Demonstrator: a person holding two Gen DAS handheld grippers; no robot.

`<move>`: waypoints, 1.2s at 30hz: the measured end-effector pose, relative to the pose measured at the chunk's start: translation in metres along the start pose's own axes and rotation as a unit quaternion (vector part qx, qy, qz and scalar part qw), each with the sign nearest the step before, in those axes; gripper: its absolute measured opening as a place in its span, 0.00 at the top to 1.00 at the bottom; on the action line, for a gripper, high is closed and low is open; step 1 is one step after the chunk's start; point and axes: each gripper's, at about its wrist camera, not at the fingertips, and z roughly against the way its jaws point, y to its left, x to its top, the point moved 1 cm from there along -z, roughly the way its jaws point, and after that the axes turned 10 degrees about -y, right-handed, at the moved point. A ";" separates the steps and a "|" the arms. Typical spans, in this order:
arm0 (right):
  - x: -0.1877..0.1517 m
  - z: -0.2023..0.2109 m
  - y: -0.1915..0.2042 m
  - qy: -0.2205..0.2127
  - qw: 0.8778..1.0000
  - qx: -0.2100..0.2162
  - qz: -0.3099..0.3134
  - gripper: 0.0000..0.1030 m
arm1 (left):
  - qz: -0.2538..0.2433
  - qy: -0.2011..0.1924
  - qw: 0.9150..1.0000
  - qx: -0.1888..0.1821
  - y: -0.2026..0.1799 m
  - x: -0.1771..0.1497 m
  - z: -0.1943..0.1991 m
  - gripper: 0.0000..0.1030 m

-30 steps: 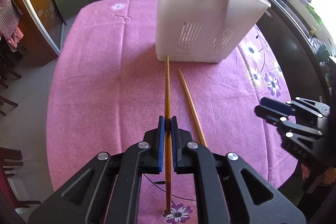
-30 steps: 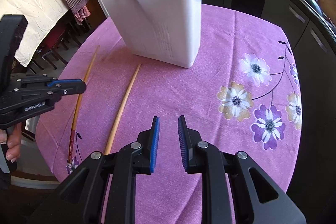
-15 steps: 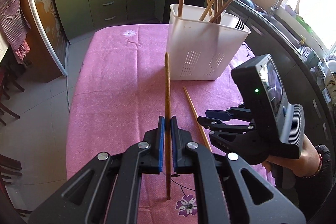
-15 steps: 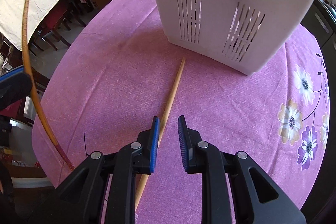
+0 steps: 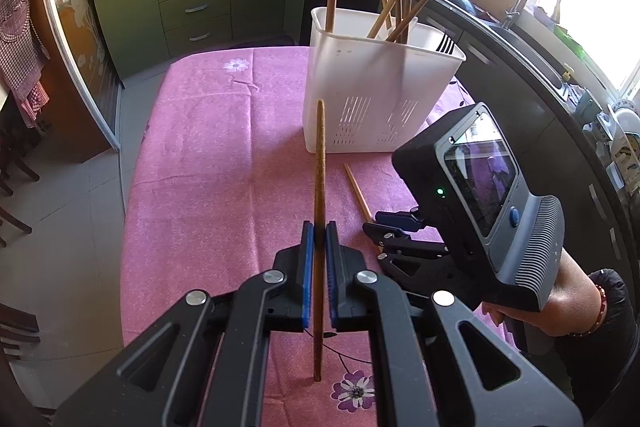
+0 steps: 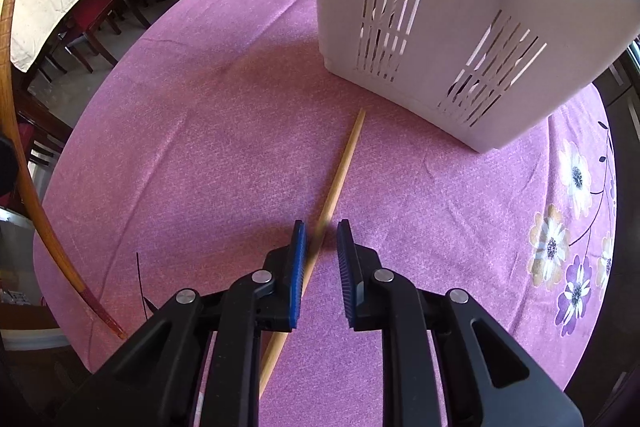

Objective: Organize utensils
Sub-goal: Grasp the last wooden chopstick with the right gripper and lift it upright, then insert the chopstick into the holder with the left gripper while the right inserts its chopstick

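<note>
While our left gripper (image 5: 316, 247) clamps the dark chopstick (image 5: 319, 187) before the white holder (image 5: 380, 95), our right gripper (image 6: 320, 239) is closing around the pale chopstick (image 6: 340, 179), which lies near that holder.

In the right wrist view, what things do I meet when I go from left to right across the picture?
Dark chopstick held up at the left edge → light chopstick lying on the cloth → white utensil holder → flower prints on the pink tablecloth.
</note>
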 end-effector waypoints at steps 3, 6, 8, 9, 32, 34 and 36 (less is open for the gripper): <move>-0.009 0.004 -0.004 -0.003 1.000 -0.011 0.008 0.89 | -0.003 0.001 1.000 0.000 -0.002 0.000 -0.001 0.94; -0.019 0.008 -0.015 -0.008 1.000 -0.018 0.006 0.92 | -0.005 0.003 1.000 -0.001 -0.004 -0.001 -0.002 0.94; -0.025 0.012 -0.025 -0.011 1.000 -0.024 -0.001 0.93 | -0.007 0.002 1.000 0.000 -0.005 -0.001 -0.002 0.94; -0.028 0.014 -0.031 -0.016 1.000 -0.026 -0.004 0.93 | -0.008 0.002 1.000 0.000 -0.006 -0.002 -0.002 0.94; -0.082 0.203 -0.064 -0.243 0.967 0.005 -0.081 0.93 | -0.070 -0.047 0.996 0.004 -0.027 -0.009 0.039 0.94; -0.088 0.205 -0.064 -0.249 0.965 0.005 -0.080 0.93 | -0.072 -0.053 0.996 0.003 -0.027 -0.012 0.043 0.94; -0.093 0.207 -0.063 -0.253 0.964 0.003 -0.079 0.93 | -0.074 -0.059 0.996 0.000 -0.029 -0.014 0.046 0.94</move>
